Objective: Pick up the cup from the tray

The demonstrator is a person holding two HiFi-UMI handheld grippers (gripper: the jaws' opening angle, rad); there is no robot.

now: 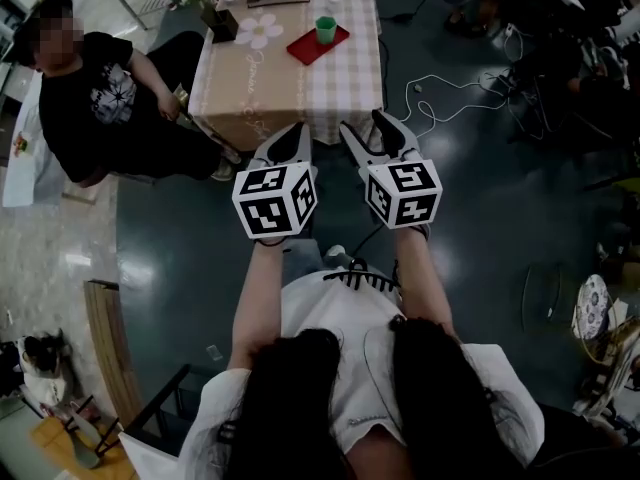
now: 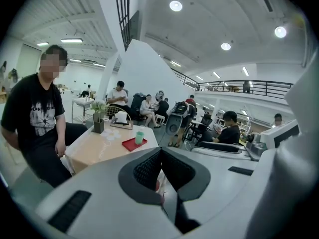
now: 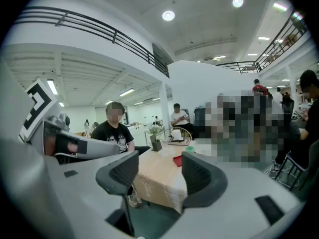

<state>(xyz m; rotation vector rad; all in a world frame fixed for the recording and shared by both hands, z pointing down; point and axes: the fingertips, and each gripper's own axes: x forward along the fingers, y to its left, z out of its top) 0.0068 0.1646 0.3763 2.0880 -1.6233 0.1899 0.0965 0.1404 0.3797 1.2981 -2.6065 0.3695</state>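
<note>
The cup (image 1: pixel 326 30) is a small, pale green tumbler with straight, slightly flaring sides. It stands upright on a flat, red, rectangular tray (image 1: pixel 318 45) that is set at an angle. The tray lies near the far right part of the tabletop (image 1: pixel 300 88), which is covered by a soft cloth, plain tan on one side and checked in beige and white on the other. A white, flower-shaped mat (image 1: pixel 259 30) lies on the cloth to the left of the tray. A seated person (image 1: pixel 95 103) in a black printed T-shirt is beside the tabletop, and the floor (image 1: pixel 470 188) around it is dark and glossy.

Both tools have smooth grey shells, dark pads with a fine grid texture, and a cube of black-and-white square markers at the back.

The left gripper (image 1: pixel 297 136) has its jaws together, the pads meeting in a point with nothing between them. The right gripper (image 1: pixel 366 128) has its jaws apart and holds nothing; only the distant tabletop shows in the gap.

The cup is well apart from both pairs of jaws, ahead of them across open floor. In the left gripper view it sits above and left of the closed tips; in the right gripper view it shows just above the right jaw.
</note>
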